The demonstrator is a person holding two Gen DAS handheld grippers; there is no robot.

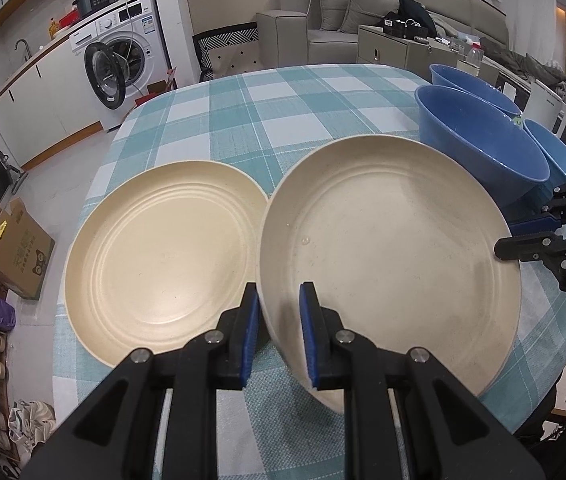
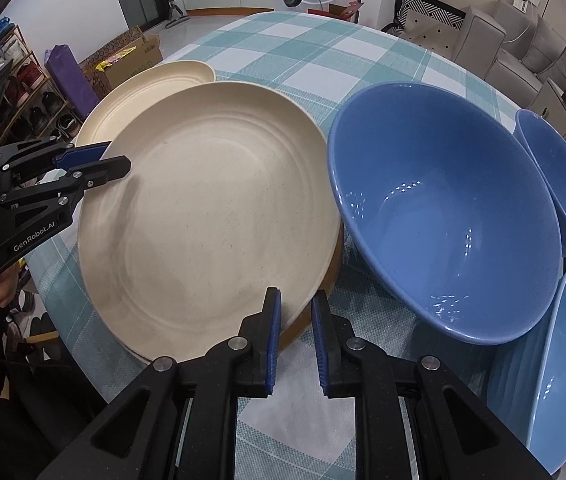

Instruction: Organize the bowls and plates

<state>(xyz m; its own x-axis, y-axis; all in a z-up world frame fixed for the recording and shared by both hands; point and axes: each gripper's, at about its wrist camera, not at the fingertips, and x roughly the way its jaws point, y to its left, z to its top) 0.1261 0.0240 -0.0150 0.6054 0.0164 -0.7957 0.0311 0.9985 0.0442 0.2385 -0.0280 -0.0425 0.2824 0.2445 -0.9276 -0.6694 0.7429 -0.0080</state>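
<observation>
On the teal-and-white checked tablecloth (image 1: 283, 112), a round cream plastic plate (image 1: 395, 248) is tilted, both grippers clamped on its rim: the left gripper (image 1: 279, 316) at the near-left edge, the right gripper (image 2: 296, 320) opposite. A second cream plate (image 1: 163, 252) lies flat just beside; three blue bowls (image 2: 443, 208) stand right.
</observation>
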